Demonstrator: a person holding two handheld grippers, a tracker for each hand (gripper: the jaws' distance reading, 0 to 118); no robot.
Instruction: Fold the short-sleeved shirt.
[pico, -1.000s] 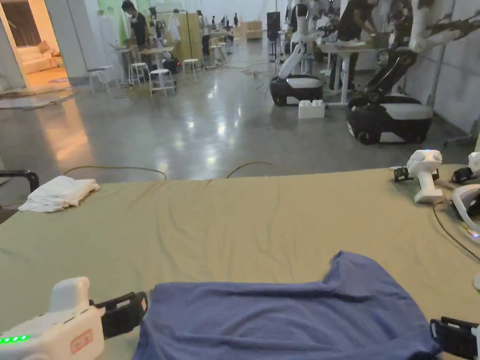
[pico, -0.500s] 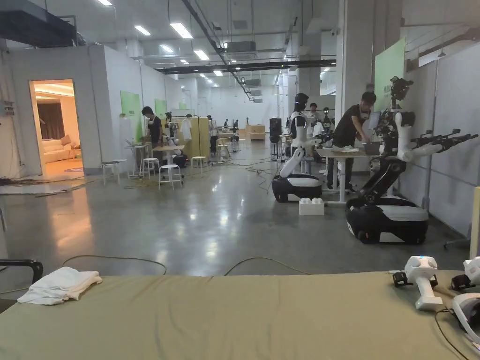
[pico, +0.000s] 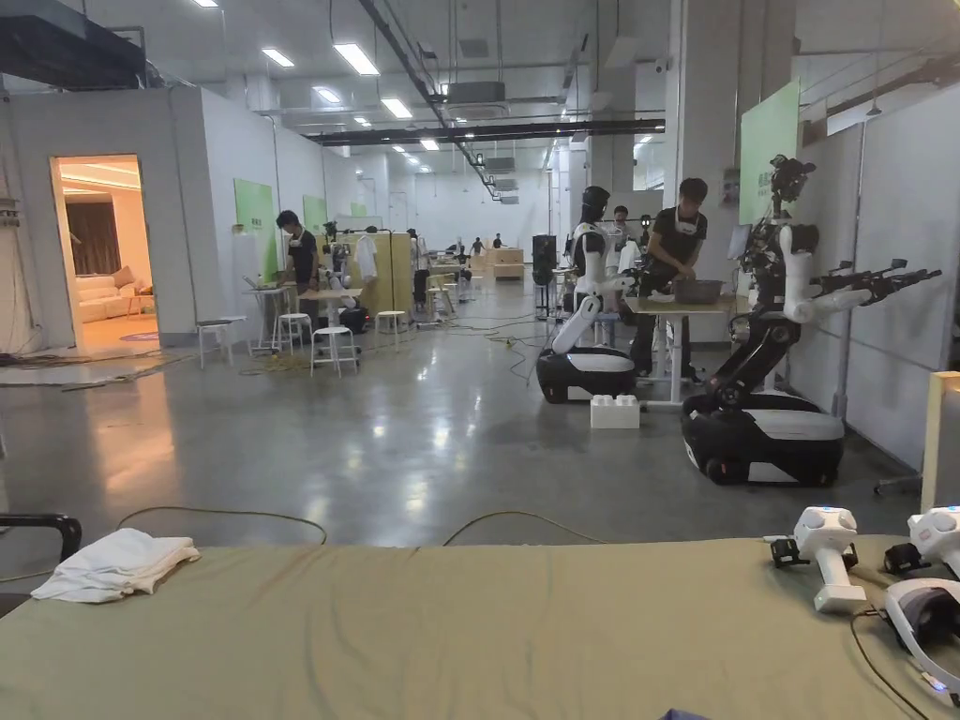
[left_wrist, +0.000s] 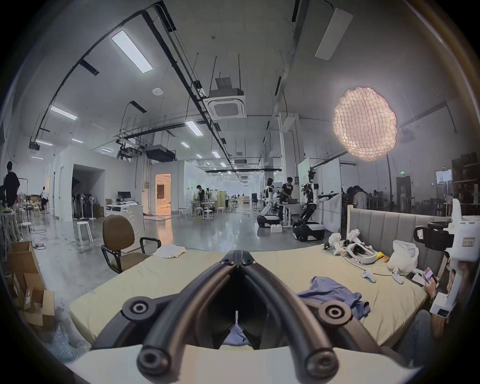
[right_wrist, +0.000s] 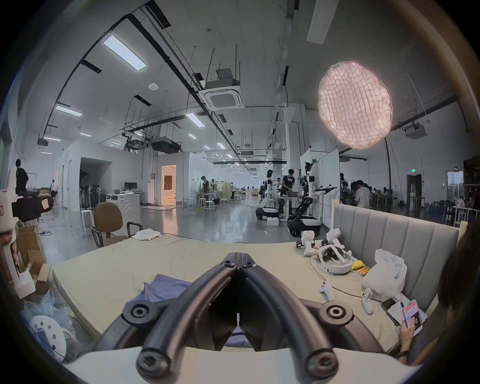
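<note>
A wide hall with a glossy grey concrete floor (pico: 394, 441) fills the upper and middle head view, open and bare between the white stools at middle left and the wheeled robots at middle right. Below it a bed under a khaki sheet (pico: 450, 628) spans the whole lower frame; its far edge runs straight across, and most of its surface lies bare. In the left gripper view a grey padded headboard (left_wrist: 389, 231) walls the bed's right side, and a brown office chair (left_wrist: 117, 241) stands off the far left corner.

The crumpled blue short-sleeved shirt (left_wrist: 335, 293) lies on the sheet at lower right of the left gripper view, near the bed's near edge; in the right gripper view it (right_wrist: 166, 285) sits lower left of centre.

A white plastic bag (right_wrist: 387, 278), contents hidden, leans against the headboard. A folded white cloth (pico: 112, 562) rests at the sheet's far left corner.

The left gripper (left_wrist: 237, 259) has its black jaws pressed together at the tips, clenched on nothing. The right gripper (right_wrist: 237, 258) is likewise clenched, tips meeting, empty.
</note>
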